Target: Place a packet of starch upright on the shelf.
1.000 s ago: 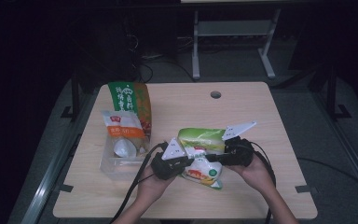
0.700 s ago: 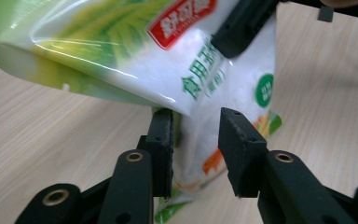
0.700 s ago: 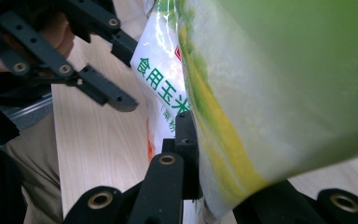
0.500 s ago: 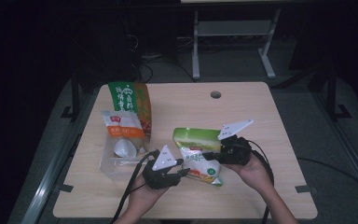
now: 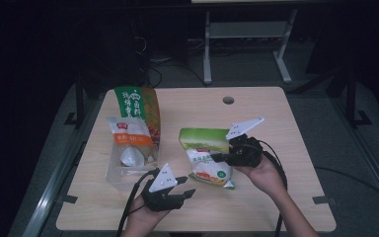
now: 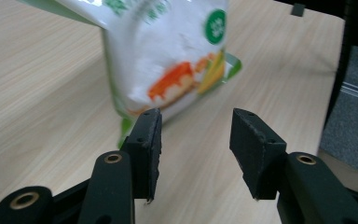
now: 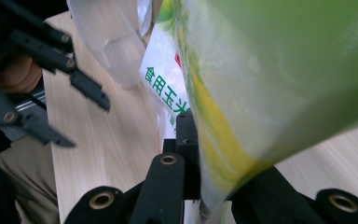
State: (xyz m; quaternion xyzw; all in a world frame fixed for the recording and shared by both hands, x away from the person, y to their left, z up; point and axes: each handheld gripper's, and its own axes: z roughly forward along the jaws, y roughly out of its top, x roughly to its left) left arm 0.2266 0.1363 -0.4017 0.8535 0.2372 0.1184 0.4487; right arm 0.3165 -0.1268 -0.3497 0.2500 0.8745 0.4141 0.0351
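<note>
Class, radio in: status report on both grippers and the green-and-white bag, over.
Right gripper shut on green-and-white bag, bag tilted up off table. Left gripper open, empty, short of the bag. Nothing between them.

A tall green bag (image 5: 138, 111) stands behind an orange-labelled pouch (image 5: 130, 143) in a clear tub (image 5: 116, 173)

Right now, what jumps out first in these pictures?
The green-and-white pouch at the table's middle, pinched at its edge by the right tongs. Near the front edge, the left tongs gape open, holding nothing. At the left, a tall green bag stands behind a clear container.
</note>
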